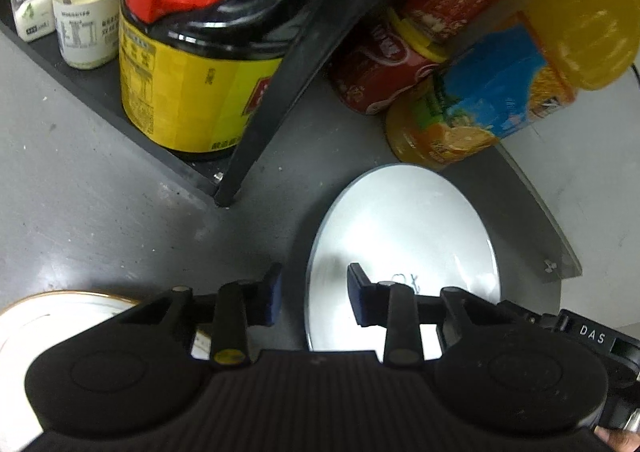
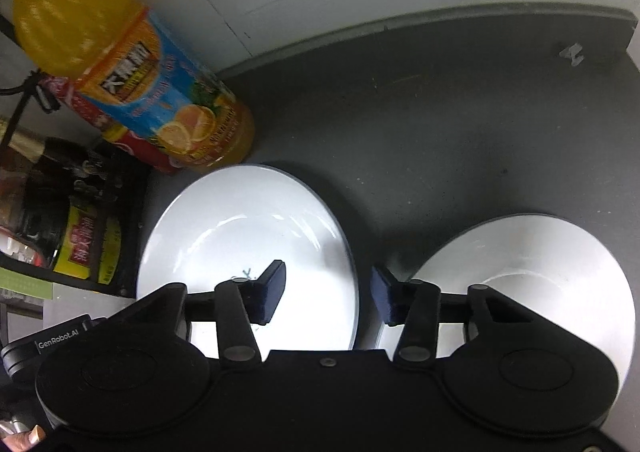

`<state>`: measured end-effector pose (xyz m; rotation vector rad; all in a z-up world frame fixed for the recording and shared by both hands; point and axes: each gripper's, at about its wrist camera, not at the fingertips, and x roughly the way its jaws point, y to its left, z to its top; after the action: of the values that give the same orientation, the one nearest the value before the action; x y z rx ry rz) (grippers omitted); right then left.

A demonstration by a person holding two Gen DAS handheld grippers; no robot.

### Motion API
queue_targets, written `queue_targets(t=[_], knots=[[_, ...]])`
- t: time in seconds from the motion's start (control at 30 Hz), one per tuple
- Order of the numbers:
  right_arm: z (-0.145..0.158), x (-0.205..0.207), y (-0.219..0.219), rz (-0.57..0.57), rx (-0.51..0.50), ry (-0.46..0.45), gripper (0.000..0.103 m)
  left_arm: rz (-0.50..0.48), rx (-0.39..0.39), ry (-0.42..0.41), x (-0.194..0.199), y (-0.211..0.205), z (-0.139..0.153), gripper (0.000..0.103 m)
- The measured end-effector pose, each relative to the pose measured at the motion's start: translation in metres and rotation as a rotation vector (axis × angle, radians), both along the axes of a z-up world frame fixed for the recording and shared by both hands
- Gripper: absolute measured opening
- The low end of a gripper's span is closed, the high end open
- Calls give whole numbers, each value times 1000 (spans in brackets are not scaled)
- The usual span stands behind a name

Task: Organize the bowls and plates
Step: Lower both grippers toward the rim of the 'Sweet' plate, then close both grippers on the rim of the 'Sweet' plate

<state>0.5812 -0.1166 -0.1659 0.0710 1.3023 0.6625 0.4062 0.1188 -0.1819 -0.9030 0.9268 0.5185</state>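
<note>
A dark grey table [image 2: 460, 112] carries two white plates [image 2: 248, 236], an orange juice bottle [image 2: 160, 100] far left, and a black rack [image 1: 132, 120].

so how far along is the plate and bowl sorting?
Nothing looks stacked yet. Both claws straddle opposite rims of the white plate: left claw, right claw, pads not pressing. Still loose: the white bowl beside it and a gold-rimmed dish.
</note>
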Motion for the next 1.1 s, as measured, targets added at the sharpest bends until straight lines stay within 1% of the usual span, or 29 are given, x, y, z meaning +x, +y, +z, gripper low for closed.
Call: queue_targets(t=[0.07, 0.17, 0.33, 0.43, 0.47, 0.5, 0.53, 0.57, 0.63, 0.8, 1.1], knots=[[-5, 3, 1, 2, -9, 5, 45, 19, -6, 4, 2, 1, -4, 28], [-13, 6, 3, 11, -23, 13, 40, 31, -15, 13, 5, 3, -10, 22], [-26, 10, 11, 27, -46, 38, 37, 26, -43, 41, 13, 4, -21, 18], [-32, 10, 15, 23, -43, 56, 37, 32, -61, 31, 13, 4, -24, 16], [-33, 8, 16, 28, -43, 55, 36, 30, -66, 29, 13, 4, -24, 13], [-33, 6, 18, 39, -50, 40, 35, 29, -78, 26, 14, 4, -26, 12], [-32, 5, 19, 47, -63, 29, 31, 35, -84, 25, 13, 4, -26, 12], [-32, 4, 21, 48, -72, 27, 22, 38, -85, 27, 14, 4, -26, 12], [-32, 5, 17, 17, -56, 45, 20, 31, -88, 38, 15, 4, -25, 12], [-20, 0, 4, -7, -17, 24, 12, 13, -69, 42, 10, 7, -14, 9], [6, -19, -16, -46, 73, 1, 5, -14, -72, 25, 1, 16, 3, 7]])
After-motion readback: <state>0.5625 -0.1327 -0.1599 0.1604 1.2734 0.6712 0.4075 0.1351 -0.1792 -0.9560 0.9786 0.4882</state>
